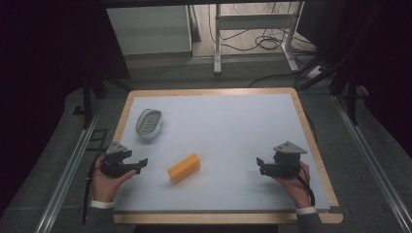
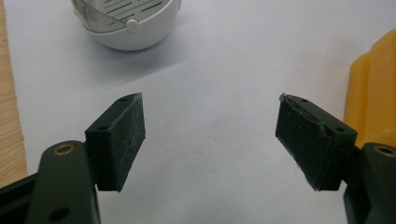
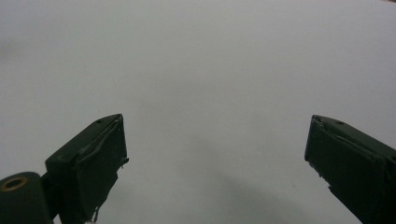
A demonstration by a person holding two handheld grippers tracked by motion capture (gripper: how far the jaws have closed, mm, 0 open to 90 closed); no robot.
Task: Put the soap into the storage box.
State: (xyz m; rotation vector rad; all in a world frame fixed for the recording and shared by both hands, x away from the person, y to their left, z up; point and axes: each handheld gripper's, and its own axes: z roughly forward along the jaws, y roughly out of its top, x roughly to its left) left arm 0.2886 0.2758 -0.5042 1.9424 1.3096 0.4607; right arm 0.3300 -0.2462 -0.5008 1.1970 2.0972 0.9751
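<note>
Both claws spread, nothing held: left claw [image 1: 142,164] sits beside the yellow rectangular block [image 1: 184,168], right claw [image 1: 261,165] well apart. I'd straddle its narrow sides squarely before squeezing.

High view dim, corners black from 9 to 12 and 1 to 3 o'clock; mat [image 1: 228,131] evenly lit, soft shadows. Gripper views brighter, slightly soft; right one hazy, faint shadow at 6 o'clock. No glare.

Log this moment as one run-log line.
left tool: open, empty | right tool: open, empty | orange block: on mat between tools, untouched | white soap dish: far left
</note>
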